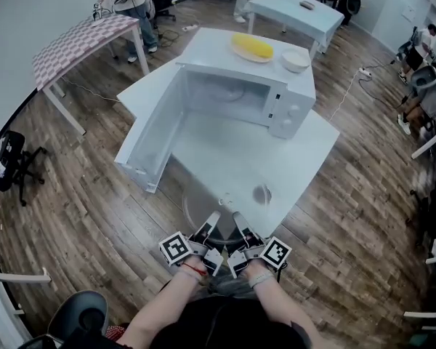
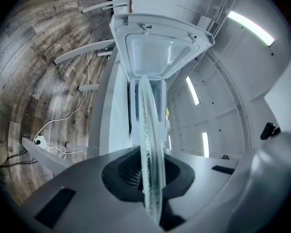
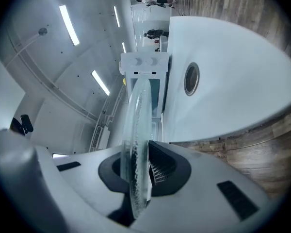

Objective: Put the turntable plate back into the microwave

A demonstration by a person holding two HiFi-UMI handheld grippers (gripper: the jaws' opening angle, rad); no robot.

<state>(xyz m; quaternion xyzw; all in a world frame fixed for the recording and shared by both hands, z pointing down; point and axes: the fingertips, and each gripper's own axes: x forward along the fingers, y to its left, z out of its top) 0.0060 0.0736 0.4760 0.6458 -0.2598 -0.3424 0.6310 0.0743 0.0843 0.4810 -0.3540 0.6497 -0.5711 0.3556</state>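
Note:
The clear glass turntable plate [image 1: 219,211] hangs roughly level over the near edge of the white table [image 1: 309,147]. My left gripper [image 1: 211,222] is shut on its near rim from the left and my right gripper [image 1: 238,222] from the right. The left gripper view shows the plate [image 2: 150,140] edge-on between that gripper's [image 2: 150,181] dark pads. It stands the same way [image 3: 137,144] in the right gripper [image 3: 138,181]. Ahead sits the white microwave [image 1: 291,104], its door [image 1: 149,140] swung wide to the left and its cavity [image 1: 225,97] facing me.
A small round grey thing [image 1: 261,193] lies on the table near the plate's right side. On the microwave's top rest a yellow item [image 1: 251,48] and a white bowl [image 1: 296,60]. Other tables, chairs and people stand around on the wooden floor.

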